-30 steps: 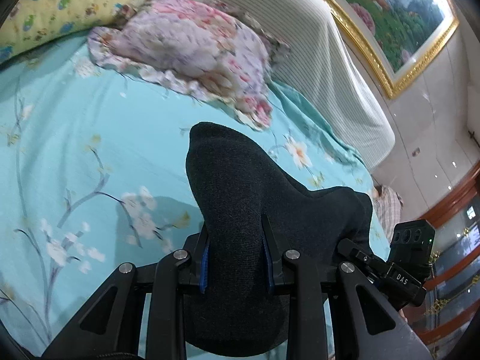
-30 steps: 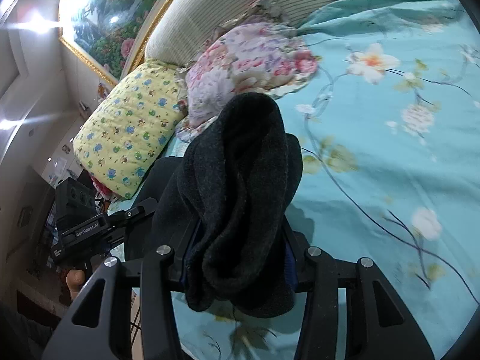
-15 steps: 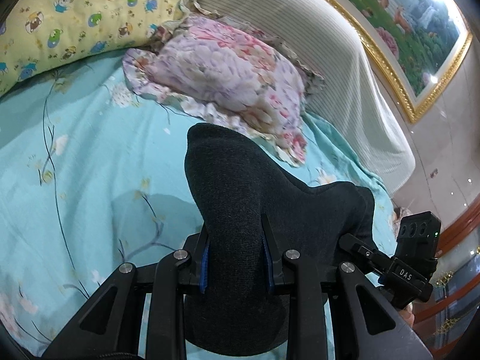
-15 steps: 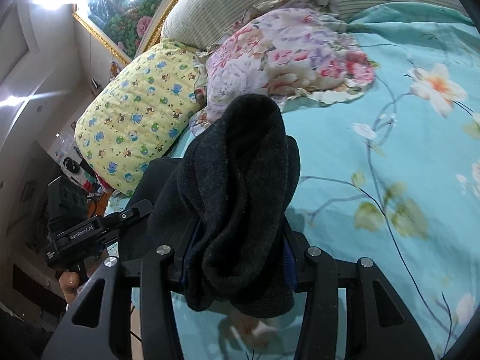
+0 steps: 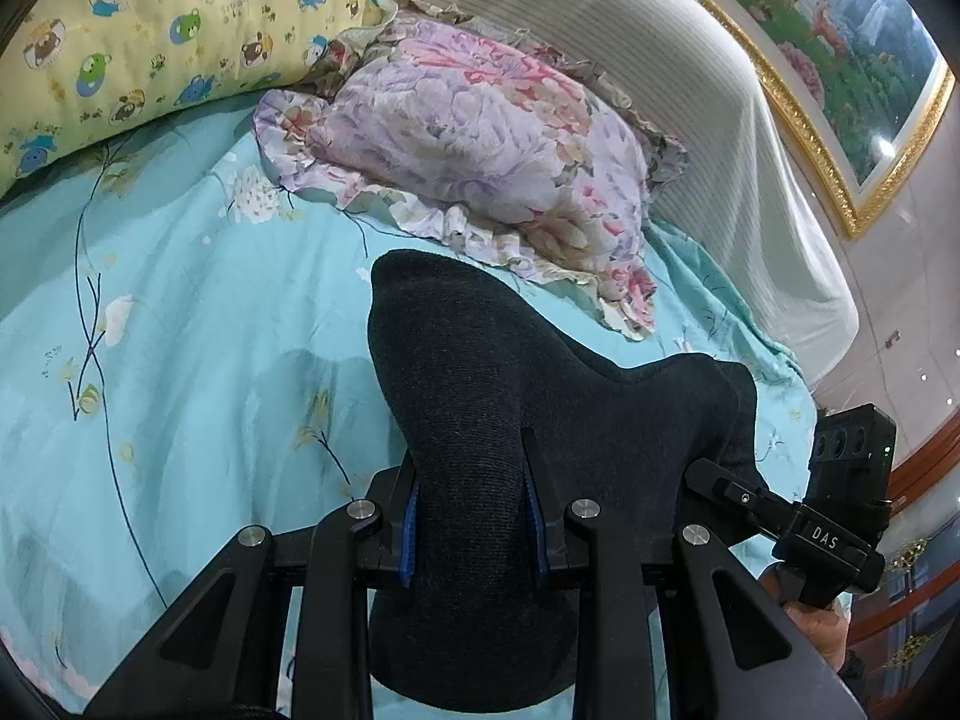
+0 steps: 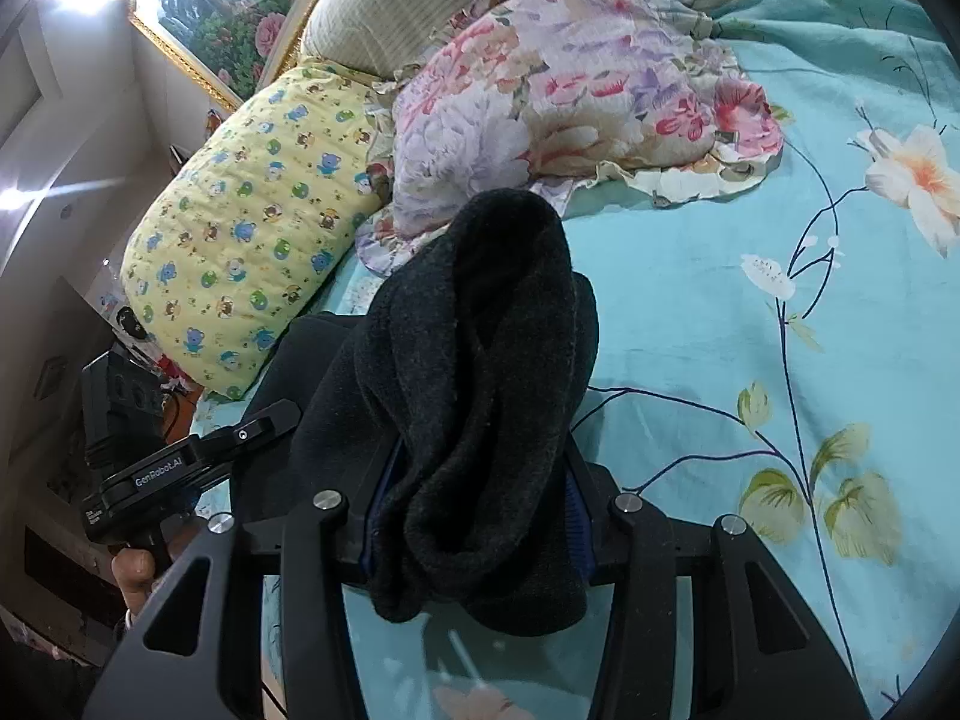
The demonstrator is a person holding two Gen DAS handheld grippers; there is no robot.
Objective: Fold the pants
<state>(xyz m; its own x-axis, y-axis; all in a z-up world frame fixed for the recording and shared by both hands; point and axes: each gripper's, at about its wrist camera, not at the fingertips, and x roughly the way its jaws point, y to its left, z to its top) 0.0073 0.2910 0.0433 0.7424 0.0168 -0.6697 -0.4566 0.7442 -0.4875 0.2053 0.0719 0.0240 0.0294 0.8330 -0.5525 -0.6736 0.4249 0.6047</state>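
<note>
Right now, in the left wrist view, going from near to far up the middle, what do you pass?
left gripper clamped on the dark pants → turquoise bedsheet → floral pillow → striped headboard cover

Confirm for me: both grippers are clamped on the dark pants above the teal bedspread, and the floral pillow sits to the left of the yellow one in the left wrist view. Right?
Not quite. In the left wrist view the floral pillow sits to the right of the yellow pillow, not the left. The rest holds: the left gripper and the right gripper are both clamped on the dark pants above the teal bedspread.
</note>
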